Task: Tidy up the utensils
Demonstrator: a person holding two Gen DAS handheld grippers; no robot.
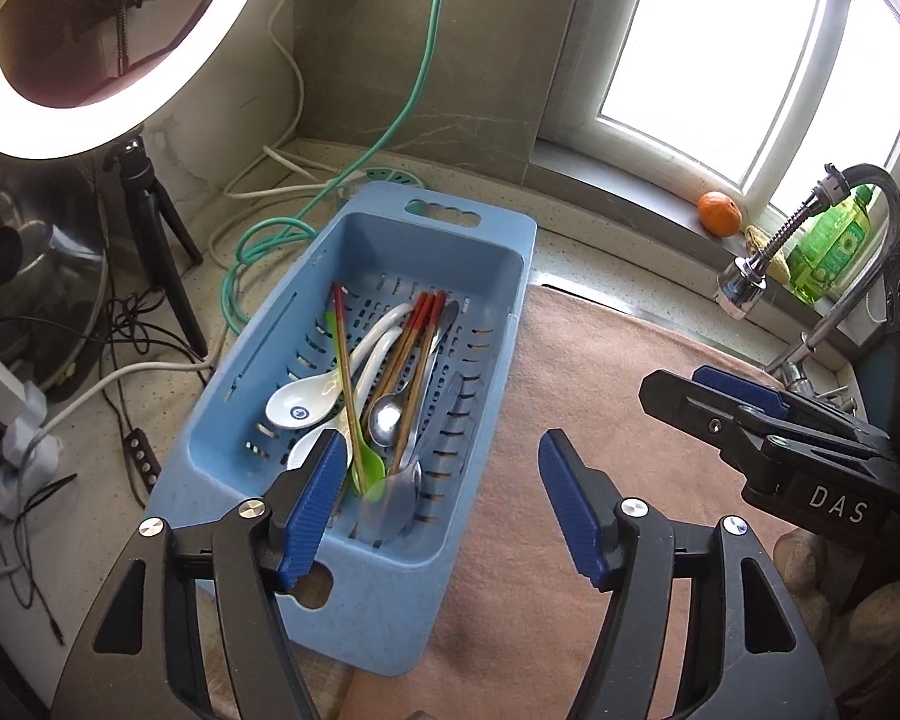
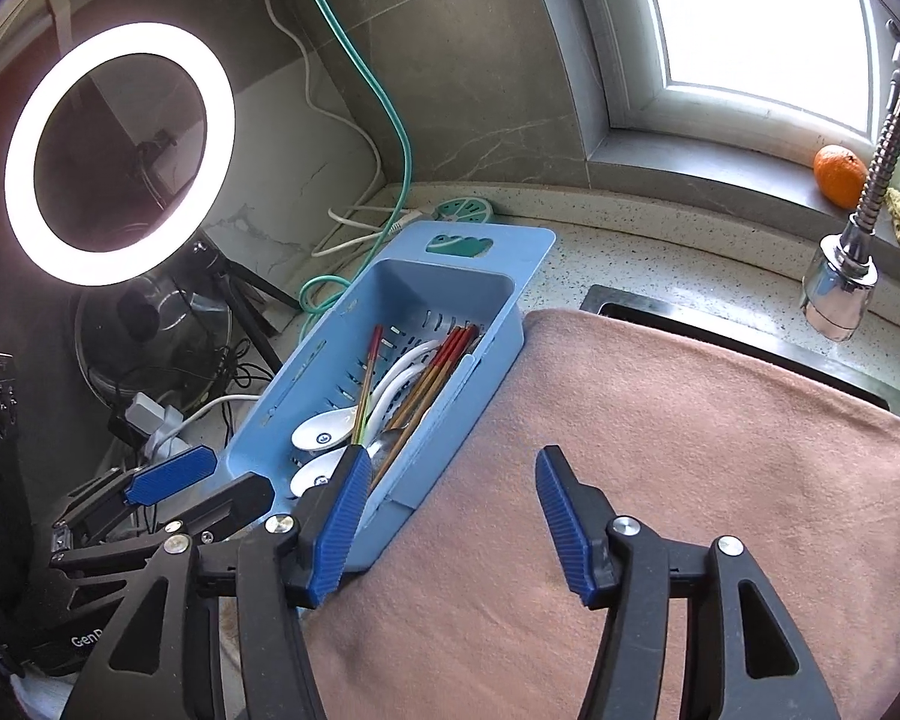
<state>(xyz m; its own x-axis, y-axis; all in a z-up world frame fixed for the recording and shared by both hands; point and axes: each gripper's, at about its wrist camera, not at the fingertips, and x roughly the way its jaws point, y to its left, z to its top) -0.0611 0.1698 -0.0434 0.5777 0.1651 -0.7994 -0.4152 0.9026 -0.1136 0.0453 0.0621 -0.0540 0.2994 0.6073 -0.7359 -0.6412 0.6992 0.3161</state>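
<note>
Standing with jaws apart and nothing between the pads, the left gripper (image 1: 438, 501) hangs over the near end of the blue basket (image 1: 498, 324), and the right gripper (image 2: 450, 519), likewise spread and empty, hangs over the pink towel (image 2: 660, 450) just beside the basket's right wall. Contents of the basket: white ceramic spoons (image 1: 306, 402), metal spoons (image 1: 387, 417), red-tipped chopsticks (image 1: 417, 336), one green spoon (image 1: 371, 461). Basket rests at the towel's left edge; an orange (image 1: 719, 213) sits on the window sill.
</note>
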